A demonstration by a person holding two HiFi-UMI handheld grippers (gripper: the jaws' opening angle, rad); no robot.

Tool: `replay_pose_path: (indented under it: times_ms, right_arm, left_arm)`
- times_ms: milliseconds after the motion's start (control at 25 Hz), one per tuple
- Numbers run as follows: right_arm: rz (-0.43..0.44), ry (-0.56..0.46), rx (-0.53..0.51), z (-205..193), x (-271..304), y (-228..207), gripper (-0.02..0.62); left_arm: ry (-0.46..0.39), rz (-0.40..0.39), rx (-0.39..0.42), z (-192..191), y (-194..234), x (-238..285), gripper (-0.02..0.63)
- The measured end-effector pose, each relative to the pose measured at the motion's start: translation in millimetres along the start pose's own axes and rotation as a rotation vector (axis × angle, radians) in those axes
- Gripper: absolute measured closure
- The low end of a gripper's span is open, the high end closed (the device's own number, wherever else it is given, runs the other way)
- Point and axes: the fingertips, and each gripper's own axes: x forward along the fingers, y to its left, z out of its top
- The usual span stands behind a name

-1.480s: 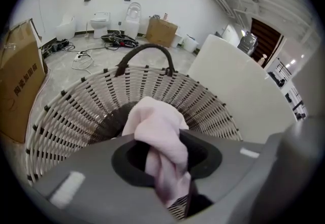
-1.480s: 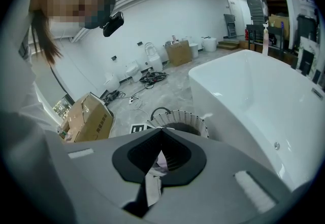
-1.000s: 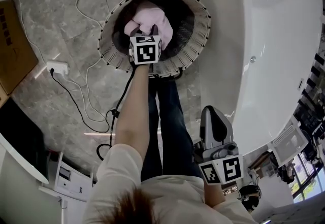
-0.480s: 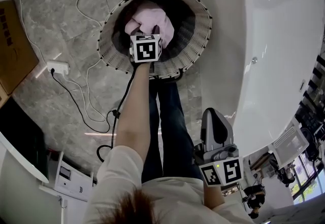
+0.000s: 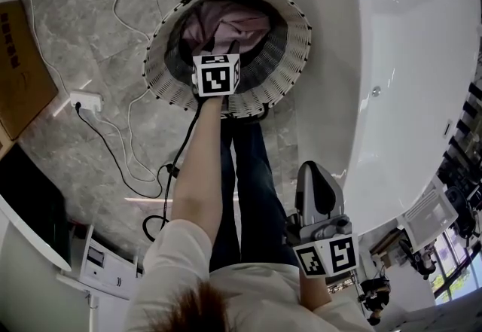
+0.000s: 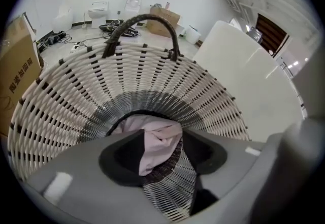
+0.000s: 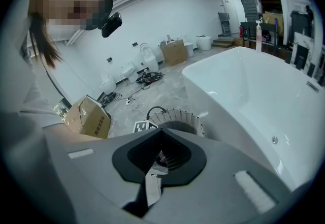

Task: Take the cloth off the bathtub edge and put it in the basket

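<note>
The pink cloth (image 5: 233,20) lies loose at the bottom of the round woven basket (image 5: 290,59), which stands on the floor beside the white bathtub (image 5: 392,59). My left gripper (image 5: 218,46) hangs over the basket's near rim, pointing in. Its jaws are opening, and the pads do not press on the cloth. In the left gripper view the cloth (image 6: 152,149) shows through the gap of the left gripper (image 6: 161,131), down inside the basket (image 6: 76,91). My right gripper (image 5: 316,172) is held low by the person's body, shut and empty; its view has the right gripper (image 7: 161,134) aimed at the basket (image 7: 190,116) and the tub (image 7: 244,96).
A power strip (image 5: 86,101) with several cables lies on the marble floor left of the basket. A cardboard box (image 5: 19,67) stands at the far left, with a white unit (image 5: 98,266) at the lower left. The person's legs stand between the basket and me.
The cloth was bunched high at the left jaws; it has dropped and spread lower in the basket. The left jaws have widened. The right gripper has barely moved.
</note>
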Motion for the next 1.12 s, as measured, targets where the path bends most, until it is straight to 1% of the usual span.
replay_pose_path:
  times_ms: [520,840,960,1120]
  right_arm:
    - [0.012,-0.014,0.004,3.4,-4.7,-3.4,0.596]
    - [0.021,-0.009,0.000,1.1,-5.5,-6.5,0.596]
    - [0.026,-0.010,0.000,2.7,-6.4,-5.3,0.595]
    - [0.030,-0.012,-0.004,5.7,-7.8,-4.1,0.597]
  left_arm:
    - [-0.005,0.008,0.002,-2.8,-6.9,-10.0,0.358]
    - [-0.036,0.041,0.029,8.1,-7.6,-16.8,0.482]
    - [-0.061,0.050,0.020,16.3,-8.6,-23.8,0.530]
    - [-0.064,0.057,0.023,16.1,-7.0,-27.1,0.545]
